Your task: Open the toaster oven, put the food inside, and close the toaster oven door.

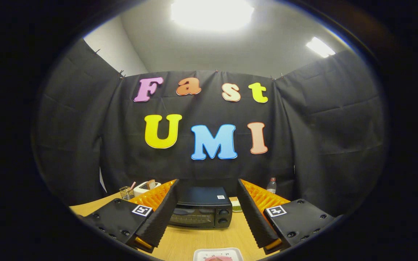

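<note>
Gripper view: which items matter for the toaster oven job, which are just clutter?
Job:
- toaster oven, door shut, beyond the fingers
- plate of food, near edge of the table
- gripper, open, holding nothing

Clutter:
- white toaster
- pen cup
- bottle
- small dish beside the oven

Two ceiling lights lit the booth from above, the nearer one blown out to a white glare and the other a smaller bright patch off to the right. The dark cloth wall took the light softly, its folds faint, while the wooden table glowed warm and the toaster oven front stayed dim with weak reflections. The fisheye lens bent straight lines near the rim, and the picture darkened and softened there.
</note>
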The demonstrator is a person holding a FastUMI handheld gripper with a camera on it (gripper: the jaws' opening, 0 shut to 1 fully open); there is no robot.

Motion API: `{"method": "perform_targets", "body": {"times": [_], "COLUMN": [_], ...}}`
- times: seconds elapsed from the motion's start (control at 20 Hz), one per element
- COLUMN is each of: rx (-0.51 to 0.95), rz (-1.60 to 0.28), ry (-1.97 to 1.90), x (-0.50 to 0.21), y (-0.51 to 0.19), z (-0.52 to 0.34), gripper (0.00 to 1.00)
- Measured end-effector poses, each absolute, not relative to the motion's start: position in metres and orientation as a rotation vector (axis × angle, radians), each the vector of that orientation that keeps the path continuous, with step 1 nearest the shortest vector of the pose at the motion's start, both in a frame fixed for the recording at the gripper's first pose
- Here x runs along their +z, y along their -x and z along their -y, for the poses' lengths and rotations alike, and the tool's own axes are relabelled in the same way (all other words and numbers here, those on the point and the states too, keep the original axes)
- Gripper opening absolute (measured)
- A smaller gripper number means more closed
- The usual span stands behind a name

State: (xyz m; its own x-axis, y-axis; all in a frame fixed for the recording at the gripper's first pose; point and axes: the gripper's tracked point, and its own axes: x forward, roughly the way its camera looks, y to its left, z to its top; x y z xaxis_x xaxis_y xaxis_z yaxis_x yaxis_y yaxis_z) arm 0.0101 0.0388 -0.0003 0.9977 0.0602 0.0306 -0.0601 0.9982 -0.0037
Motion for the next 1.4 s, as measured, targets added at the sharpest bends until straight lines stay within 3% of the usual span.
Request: {"method": "perform_targets", "body": {"times": [0.65, 1.4], "rx": [0.150, 0.175], "rz": [0.009, -0.247], "ry": [-0.056, -0.006], "x": [-0.028, -0.173], "y": [-0.073, -0.176], "z": [-0.103, -0.144], "gripper": [0.98, 0.98]}}
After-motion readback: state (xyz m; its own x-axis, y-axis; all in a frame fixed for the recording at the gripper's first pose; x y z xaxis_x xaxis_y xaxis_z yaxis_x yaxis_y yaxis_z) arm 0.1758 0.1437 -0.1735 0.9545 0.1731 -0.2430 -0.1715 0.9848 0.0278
